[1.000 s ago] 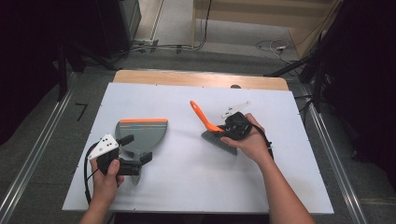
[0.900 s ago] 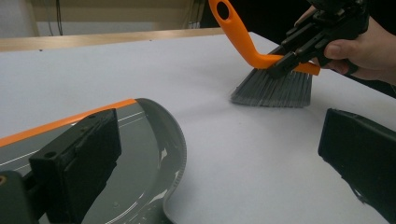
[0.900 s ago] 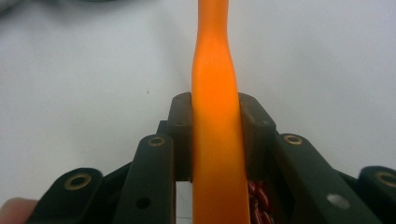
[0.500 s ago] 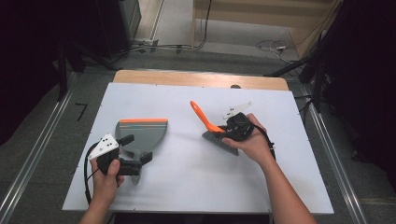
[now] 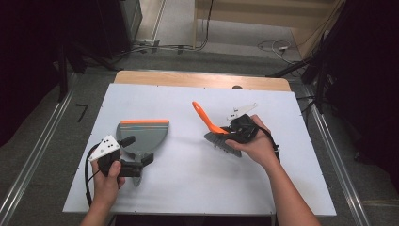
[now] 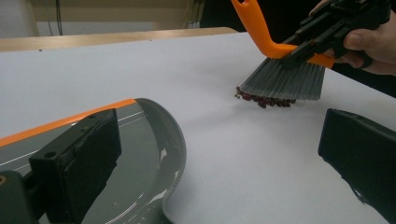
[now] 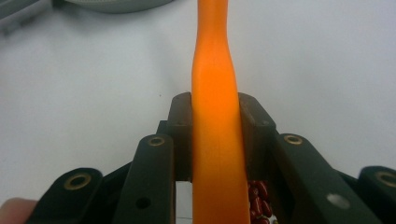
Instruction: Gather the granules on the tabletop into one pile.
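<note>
Jaws of the right gripper (image 5: 225, 133) clamp the brush (image 6: 281, 79); left gripper (image 5: 136, 153) gapes astride the dustpan (image 5: 143, 135) handle. Beans (image 6: 264, 99) wait unswept at three o'clock of the pan.

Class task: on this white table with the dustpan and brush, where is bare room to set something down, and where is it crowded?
Free: the strip between the dustpan and the brush, and the table's far band. Crowded: around the red beans under the bristles, where the right gripper clamps the brush handle, and around the dustpan's near end by the left gripper.
</note>
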